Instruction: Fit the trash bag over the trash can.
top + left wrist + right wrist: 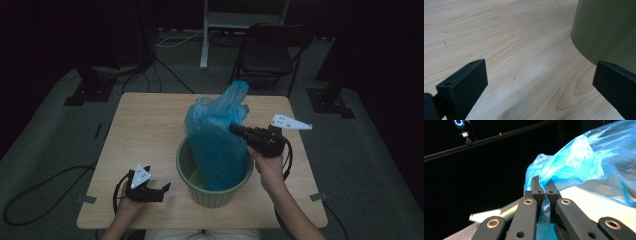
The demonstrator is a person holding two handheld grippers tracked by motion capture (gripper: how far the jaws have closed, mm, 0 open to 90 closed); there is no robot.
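Observation:
A blue plastic bag (217, 135) stands puffed up with its lower part inside a green bucket (212, 194) on the wooden table (145, 130). My right gripper (234, 128) holds the bag's right side above the bucket rim. In the right gripper view the jaws are pinched together on a fold of the blue plastic bag (574, 157), with my right gripper (543, 185) shut on it. My left gripper (166, 187) rests on the table left of the bucket. In the left gripper view my left gripper (540, 77) stands open, nothing between its jaws, the bucket (606, 27) wall ahead at right.
A dark folding chair (270, 50) and a white stand (205, 35) stand on the floor beyond the table's far edge. Cables (40, 195) trail over the floor at left. Bare tabletop lies left of and behind the bucket.

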